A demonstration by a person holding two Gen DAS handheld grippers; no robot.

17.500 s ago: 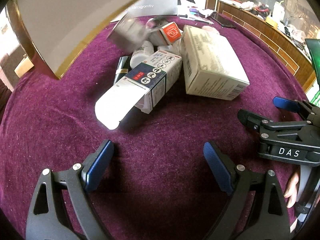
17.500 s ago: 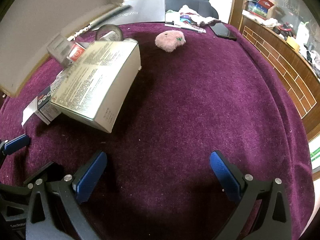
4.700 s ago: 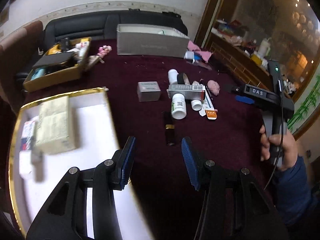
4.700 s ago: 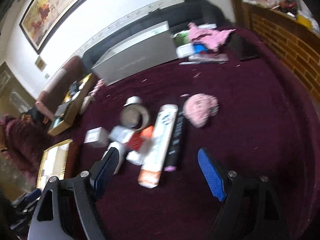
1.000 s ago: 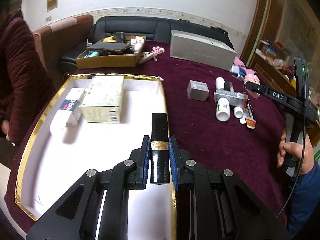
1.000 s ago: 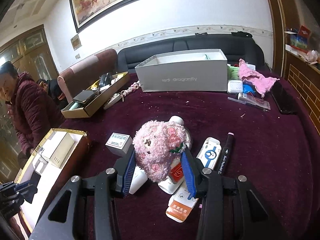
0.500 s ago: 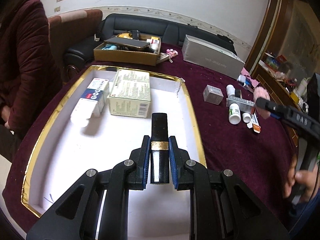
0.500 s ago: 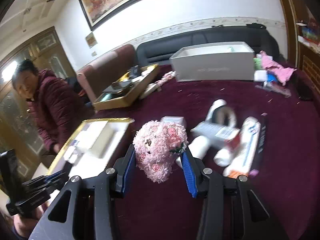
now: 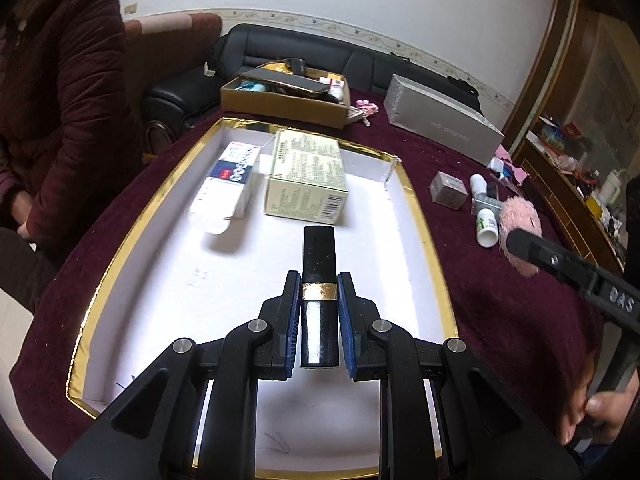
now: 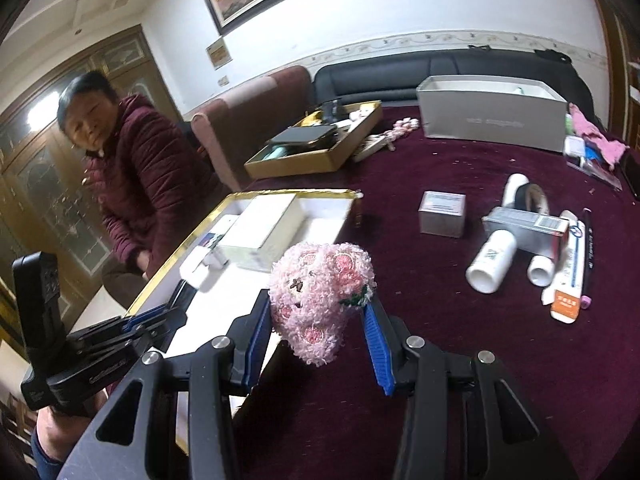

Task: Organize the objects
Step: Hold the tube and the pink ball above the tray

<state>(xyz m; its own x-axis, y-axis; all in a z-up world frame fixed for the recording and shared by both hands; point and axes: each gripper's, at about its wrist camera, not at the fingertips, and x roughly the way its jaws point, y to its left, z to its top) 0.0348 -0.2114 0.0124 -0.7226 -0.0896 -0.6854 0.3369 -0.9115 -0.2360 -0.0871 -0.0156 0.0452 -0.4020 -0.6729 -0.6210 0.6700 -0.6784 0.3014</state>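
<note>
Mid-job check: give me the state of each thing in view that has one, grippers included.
left gripper: shut on the black tube
black tube: held above the white tray
right gripper: shut on the pink plush
pink plush: held
white tray: two boxes inside
blue-white box: end flap open

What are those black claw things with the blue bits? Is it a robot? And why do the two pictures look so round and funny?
No robot here. A person holds a grabber tool in each hand, and each has a small round-lens camera looking along its fingers, which bends the picture.

One picture is from the left gripper. It pinches a black tube with a gold band above a white tray with a gold rim, where two boxes already lie.

The other is from the right gripper. It squeezes a fluffy pink toy above the purple table. White bottles and small boxes wait there.
</note>
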